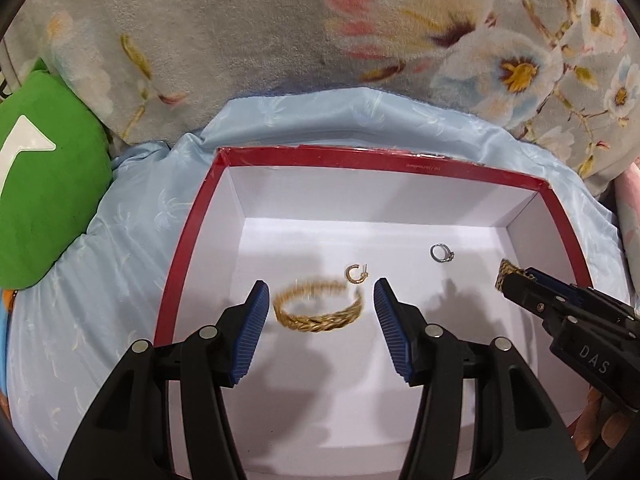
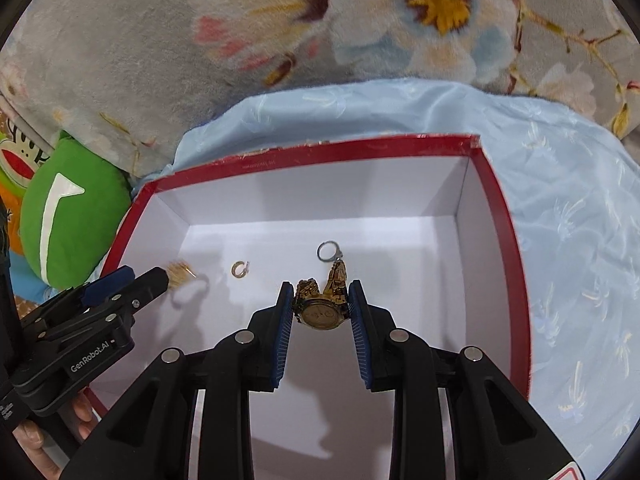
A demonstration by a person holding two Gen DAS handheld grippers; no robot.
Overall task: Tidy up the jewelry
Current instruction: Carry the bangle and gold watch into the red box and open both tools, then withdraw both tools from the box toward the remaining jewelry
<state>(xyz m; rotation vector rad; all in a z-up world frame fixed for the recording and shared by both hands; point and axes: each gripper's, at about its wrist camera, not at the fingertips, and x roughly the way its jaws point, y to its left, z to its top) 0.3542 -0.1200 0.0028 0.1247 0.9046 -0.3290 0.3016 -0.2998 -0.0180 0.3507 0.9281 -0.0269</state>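
A red-rimmed box point(image 1: 188, 240) with a white inside lies on blue satin cloth. My left gripper point(image 1: 318, 306) is open above it; a gold braided bracelet point(image 1: 318, 312), blurred, sits between its fingers and touches neither. A small gold hoop earring point(image 1: 355, 273) and a silver ring point(image 1: 441, 253) lie on the box floor. My right gripper point(image 2: 319, 304) is shut on a gold watch point(image 2: 320, 308), held over the box; its band point(image 1: 505, 274) shows at the right of the left wrist view. The box point(image 2: 502, 216), earring point(image 2: 241, 269), ring point(image 2: 330, 251) and bracelet point(image 2: 180, 271) also show in the right wrist view.
A green plush cushion point(image 1: 44, 200) lies left of the box. A grey floral blanket point(image 1: 280, 32) lies behind. The blue cloth point(image 2: 572, 216) surrounds the box.
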